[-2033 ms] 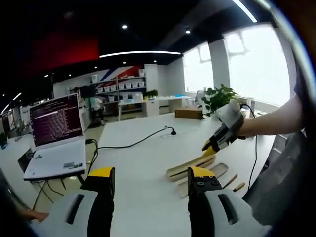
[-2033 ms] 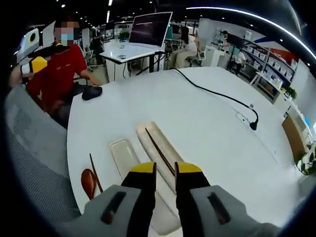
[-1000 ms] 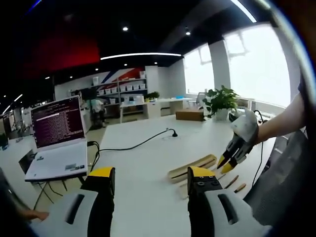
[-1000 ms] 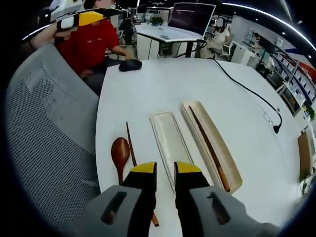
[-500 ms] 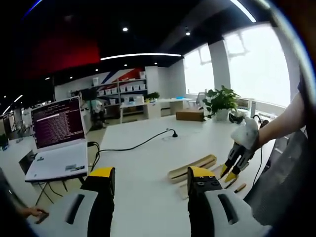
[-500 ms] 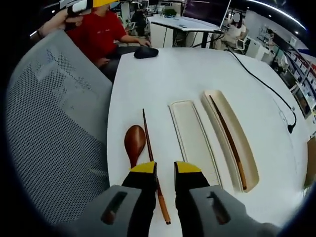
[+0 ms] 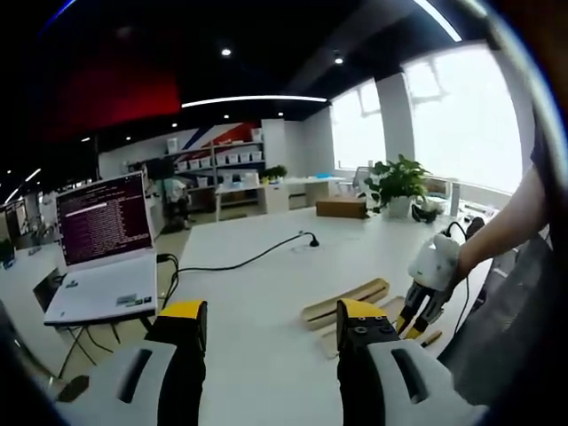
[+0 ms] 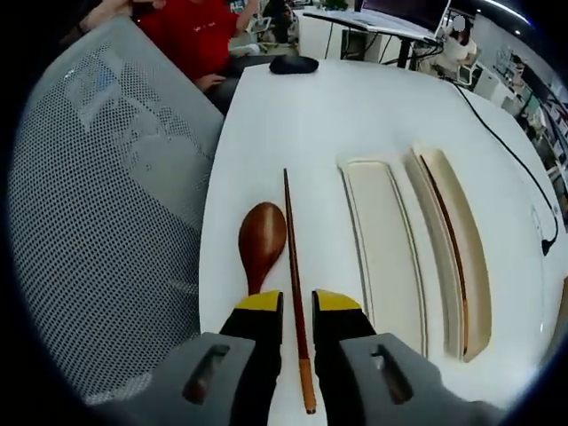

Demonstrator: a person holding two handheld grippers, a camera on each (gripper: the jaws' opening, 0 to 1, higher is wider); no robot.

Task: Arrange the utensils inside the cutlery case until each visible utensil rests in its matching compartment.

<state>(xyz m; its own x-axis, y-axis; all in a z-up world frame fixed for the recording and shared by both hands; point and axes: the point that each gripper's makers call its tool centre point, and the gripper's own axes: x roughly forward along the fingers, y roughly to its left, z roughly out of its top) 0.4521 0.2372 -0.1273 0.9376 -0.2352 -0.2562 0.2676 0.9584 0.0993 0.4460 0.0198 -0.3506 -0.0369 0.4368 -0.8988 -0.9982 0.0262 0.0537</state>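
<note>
Since half a second before, our right gripper (image 8: 296, 311) had dropped closer over the loose chopstick (image 8: 294, 271), jaws apart astride its shaft, not clamped. Chopstick: on tabletop (image 8: 355, 115), beside wooden spoon (image 8: 262, 235), outside cutlery case (image 8: 454, 248). Best closed squarely mid-shaft. Left gripper (image 7: 271, 312): held level, jaws apart, empty.

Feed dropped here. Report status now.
Right gripper open, straddling loose chopstick. Spoon beside it on table. Second chopstick in case. Left gripper open, idle.

Bright windows (image 7: 453, 115), white table (image 7: 257, 293), mesh chair (image 8: 106, 204).
</note>
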